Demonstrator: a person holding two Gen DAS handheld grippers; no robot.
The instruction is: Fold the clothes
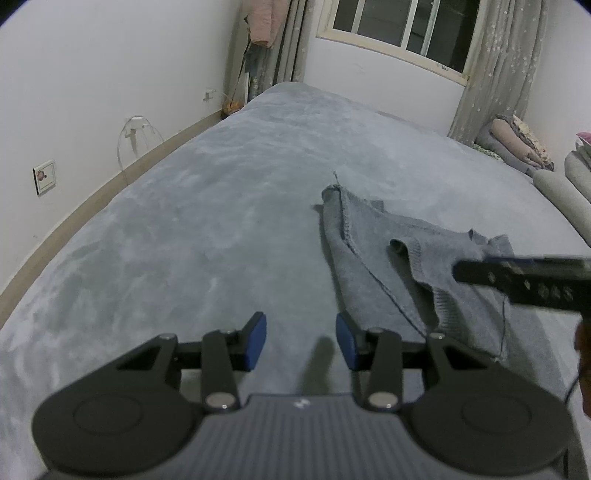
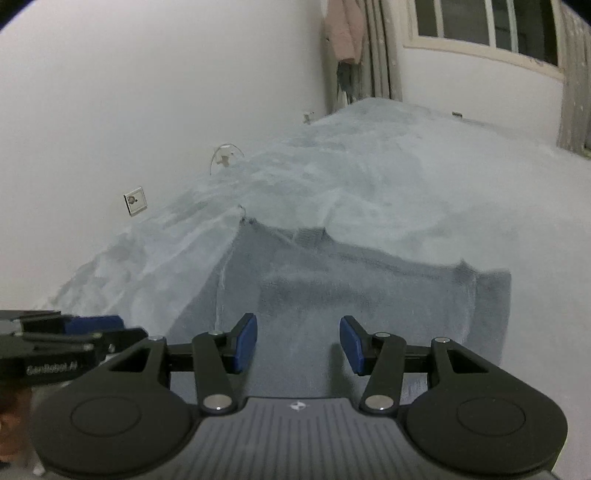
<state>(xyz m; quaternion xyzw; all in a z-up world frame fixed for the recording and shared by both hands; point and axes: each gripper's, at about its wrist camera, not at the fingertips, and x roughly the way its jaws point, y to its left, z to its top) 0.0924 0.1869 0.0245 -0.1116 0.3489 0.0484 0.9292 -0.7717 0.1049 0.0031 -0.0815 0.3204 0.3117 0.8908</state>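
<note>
A grey knit garment point(image 1: 384, 258) lies crumpled on the grey bed cover point(image 1: 203, 240), to the right of my left gripper point(image 1: 301, 339). That gripper hovers low over bare cover, open, with nothing between its blue pads. From the right edge my right gripper point(image 1: 461, 271) reaches over the garment's raised fold. In the blurred right wrist view, the right gripper point(image 2: 299, 341) stands open above the garment point(image 2: 351, 288), its pads apart and pinching no cloth. The left gripper point(image 2: 110, 326) shows at the lower left there. A loose thread point(image 1: 504, 325) hangs from the garment's near edge.
A white wall with a socket plate point(image 1: 43, 176) and a plugged-in cable point(image 1: 135, 133) runs along the bed's left side. Folded bedding and pillows point(image 1: 517, 144) sit at the far right. A window point(image 1: 402, 22), curtains and hanging clothes point(image 1: 264, 22) are at the far end.
</note>
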